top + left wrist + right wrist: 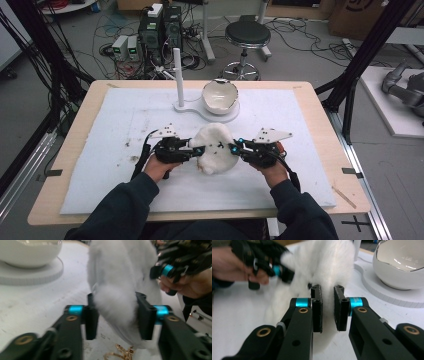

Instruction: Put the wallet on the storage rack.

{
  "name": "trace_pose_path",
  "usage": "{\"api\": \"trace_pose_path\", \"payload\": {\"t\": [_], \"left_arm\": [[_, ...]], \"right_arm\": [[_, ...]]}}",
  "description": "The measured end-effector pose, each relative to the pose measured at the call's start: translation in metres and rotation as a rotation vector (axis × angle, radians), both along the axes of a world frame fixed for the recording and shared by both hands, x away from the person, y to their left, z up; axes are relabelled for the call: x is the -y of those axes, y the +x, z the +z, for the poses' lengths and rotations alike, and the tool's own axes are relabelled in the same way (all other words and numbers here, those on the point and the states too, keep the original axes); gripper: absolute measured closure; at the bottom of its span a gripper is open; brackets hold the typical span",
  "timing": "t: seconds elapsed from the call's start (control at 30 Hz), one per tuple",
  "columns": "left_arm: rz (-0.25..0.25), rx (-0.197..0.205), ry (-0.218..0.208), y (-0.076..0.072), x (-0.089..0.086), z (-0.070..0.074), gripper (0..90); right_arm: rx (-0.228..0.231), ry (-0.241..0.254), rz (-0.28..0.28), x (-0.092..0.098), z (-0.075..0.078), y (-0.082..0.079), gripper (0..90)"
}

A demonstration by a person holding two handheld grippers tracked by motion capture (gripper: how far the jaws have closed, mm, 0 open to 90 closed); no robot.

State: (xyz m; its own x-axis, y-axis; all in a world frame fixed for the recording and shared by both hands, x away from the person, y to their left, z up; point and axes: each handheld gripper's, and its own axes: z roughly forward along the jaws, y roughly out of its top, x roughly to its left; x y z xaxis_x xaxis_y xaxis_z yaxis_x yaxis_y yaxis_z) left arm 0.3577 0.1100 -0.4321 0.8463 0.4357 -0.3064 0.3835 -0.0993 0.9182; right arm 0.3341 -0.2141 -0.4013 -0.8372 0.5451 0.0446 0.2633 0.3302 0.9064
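Plush toy (216, 148): white, fluffy, small dark marks on it; sits mid-table on the white mat (100, 150), held between both grippers, at 6 o'clock from the bowl.
Left hand-held gripper (196, 148): comes in from 9 o'clock of the toy; jaws clamped on a fuzzy lobe of the toy, fur bulging between them in the left gripper view (116, 315).
Right hand-held gripper (235, 147): comes in from 3 o'clock of the toy; jaws narrow, pinching white fur in the right gripper view (327, 310).
Hands: left hand (160, 167) and right hand (272, 170) wrap the gripper bodies, dark sleeves enter from 6 o'clock.
Bowl (220, 94): white, glossy, wavy rim, on a round white base (220, 115) at 12 o'clock of the toy, apart from it.
Post (179, 77): white, upright, just at 9 o'clock of the bowl, on the same base.
Gold clasp (122, 352): small metal piece on the mat just under the toy, left gripper view.
Table (75, 125): light wood, mat covers most of it.
Stool (247, 35): black round seat, on the floor beyond the table at 12 o'clock.
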Motion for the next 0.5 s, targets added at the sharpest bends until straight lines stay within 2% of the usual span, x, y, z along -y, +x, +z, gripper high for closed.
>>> {"api": "trace_pose_path", "payload": {"t": [0.07, 0.1, 0.13, 0.17, 0.23, 0.27, 0.3, 0.4, 0.43, 0.47, 0.5], "left_arm": [[0.007, 0.029, -0.016, -0.001, -0.002, 0.003, 67.6], [0.014, 0.049, -0.024, -0.002, -0.004, 0.006, 69.8], [0.014, 0.049, -0.024, -0.002, -0.004, 0.006, 69.8], [0.016, 0.054, -0.031, -0.002, -0.006, 0.007, 69.8], [0.019, 0.063, -0.040, -0.002, -0.007, 0.008, 70.8], [0.021, 0.068, -0.044, -0.002, -0.007, 0.008, 70.8], [0.018, 0.075, -0.049, -0.003, -0.008, 0.009, 71.4], [0.015, 0.075, -0.046, -0.003, -0.008, 0.009, 71.8], [0.012, 0.074, -0.050, -0.003, -0.008, 0.009, 72.5], [0.010, 0.075, -0.052, -0.003, -0.008, 0.009, 72.5], [0.001, 0.075, -0.052, -0.003, -0.007, 0.009, 73.0]], "right_arm": [[0.010, -0.047, 0.011, -0.002, -0.001, 0.000, 80.3], [0.018, -0.101, 0.032, -0.006, -0.005, -0.001, 80.3], [0.018, -0.101, 0.032, -0.006, -0.005, -0.001, 80.3], [0.019, -0.121, 0.038, -0.008, -0.006, -0.001, 80.3], [0.006, -0.178, 0.083, -0.016, -0.011, -0.003, 80.4], [0.006, -0.178, 0.083, -0.016, -0.011, -0.003, 80.4], [-0.022, -0.194, 0.123, -0.019, -0.014, -0.003, 79.7], [-0.034, -0.207, 0.143, -0.021, -0.016, -0.003, 75.3], [-0.048, -0.190, 0.131, -0.019, -0.015, -0.002, 66.3], [-0.048, -0.190, 0.131, -0.019, -0.015, -0.002, 66.3], [-0.048, -0.156, 0.098, -0.015, -0.013, 0.001, 52.2]]}}
